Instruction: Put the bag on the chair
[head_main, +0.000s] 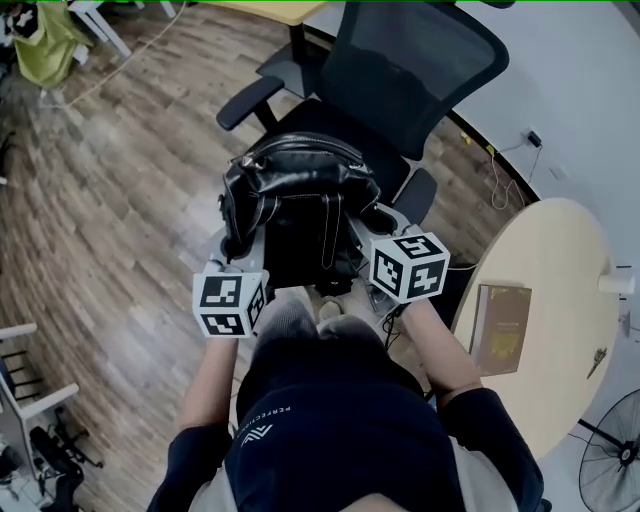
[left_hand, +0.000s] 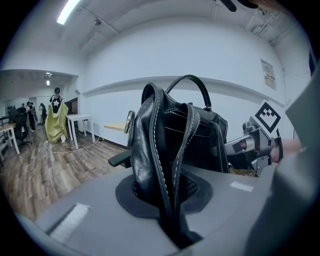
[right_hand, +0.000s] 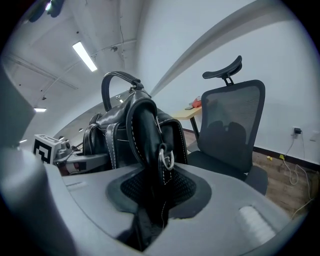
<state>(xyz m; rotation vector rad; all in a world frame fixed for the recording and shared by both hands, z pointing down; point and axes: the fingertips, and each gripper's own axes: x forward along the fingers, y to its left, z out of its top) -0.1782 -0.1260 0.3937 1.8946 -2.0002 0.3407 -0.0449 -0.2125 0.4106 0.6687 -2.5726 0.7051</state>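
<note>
A black leather bag (head_main: 298, 198) with white stitching hangs between my two grippers, over the front edge of the black mesh office chair (head_main: 415, 62). I cannot tell whether it touches the seat (head_main: 310, 122). My left gripper (head_main: 232, 255) is shut on the bag's left side, where a fold of leather (left_hand: 170, 190) runs down between its jaws. On the bag's right side my right gripper (head_main: 378, 222) is shut on a strap with a metal ring (right_hand: 166, 161). The chair's backrest (right_hand: 234, 125) stands behind the bag in the right gripper view.
A round beige table (head_main: 560, 250) with a book (head_main: 500, 326) stands at the right, a fan (head_main: 612, 462) beyond it. A cable (head_main: 500, 172) lies on the wooden floor by the wall. A white frame (head_main: 30, 395) is at lower left, green cloth (head_main: 45, 45) at top left.
</note>
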